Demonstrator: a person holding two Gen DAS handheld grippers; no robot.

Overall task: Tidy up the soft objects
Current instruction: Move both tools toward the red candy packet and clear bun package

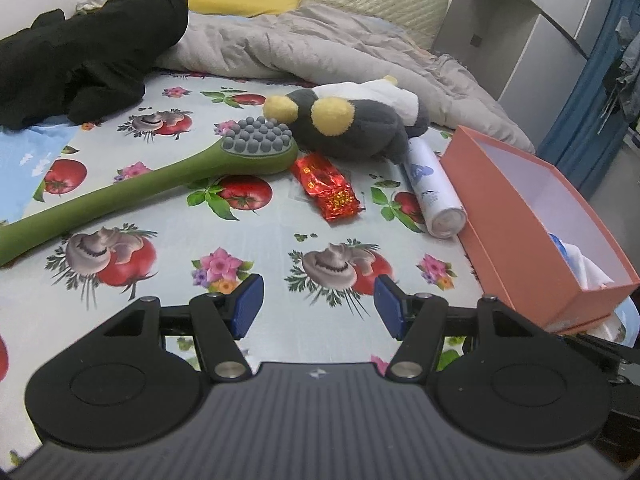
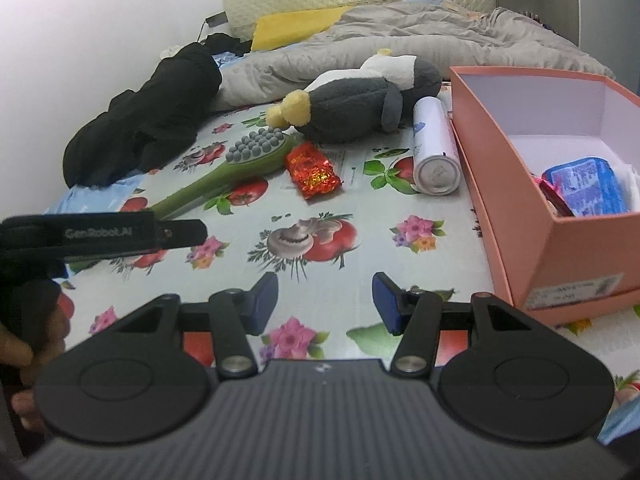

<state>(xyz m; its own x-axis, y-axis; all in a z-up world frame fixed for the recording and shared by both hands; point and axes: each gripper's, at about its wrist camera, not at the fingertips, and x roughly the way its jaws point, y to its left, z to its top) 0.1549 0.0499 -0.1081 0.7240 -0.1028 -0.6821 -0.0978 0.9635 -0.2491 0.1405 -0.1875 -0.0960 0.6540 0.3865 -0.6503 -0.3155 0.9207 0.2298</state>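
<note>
Both tools, left tool (image 1: 319,306) and right tool (image 2: 325,304), gape empty above the floral sheet (image 1: 256,248).

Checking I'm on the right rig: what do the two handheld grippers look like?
Both match: the left gripper and right gripper have blue pads on black linkage arms, round black pivot discs and a ribbed dark grey body. A black strap printed GenRobot.AI shows at the right view's left edge.
</note>
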